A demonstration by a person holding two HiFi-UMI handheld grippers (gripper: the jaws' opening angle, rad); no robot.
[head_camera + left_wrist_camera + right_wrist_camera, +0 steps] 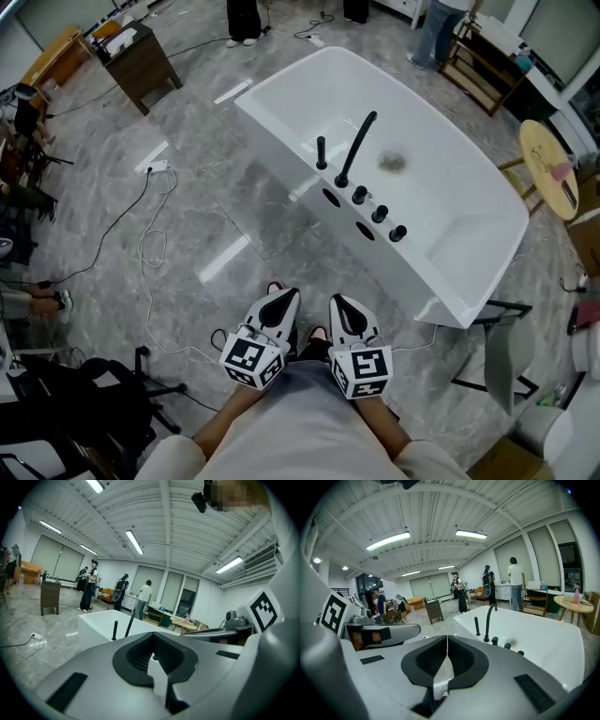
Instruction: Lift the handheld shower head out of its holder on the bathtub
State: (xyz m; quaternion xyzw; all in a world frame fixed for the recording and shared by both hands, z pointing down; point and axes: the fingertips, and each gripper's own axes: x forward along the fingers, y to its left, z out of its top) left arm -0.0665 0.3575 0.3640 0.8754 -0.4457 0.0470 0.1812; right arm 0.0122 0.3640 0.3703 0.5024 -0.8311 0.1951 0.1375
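A white bathtub (469, 234) stands ahead on the grey marble floor. On its near rim the black handheld shower head (322, 153) stands upright in its holder, left of the curved black faucet (355, 148) and a row of black knobs (379, 214). Both grippers are low in the head view, well short of the tub. My left gripper (281, 300) is shut with nothing in it, and my right gripper (343, 306) is shut and empty beside it. The left gripper view has the shower head (115, 630) beyond the shut left gripper (153, 641). The right gripper view shows the shower head (476, 626) beyond the shut right gripper (447, 641).
White cables (155, 239) trail over the floor left of the tub. A dark wooden cabinet (141, 58) stands far left, a round wooden table (548, 169) right of the tub, a chair (502, 361) near its right corner. People (515, 583) stand farther back.
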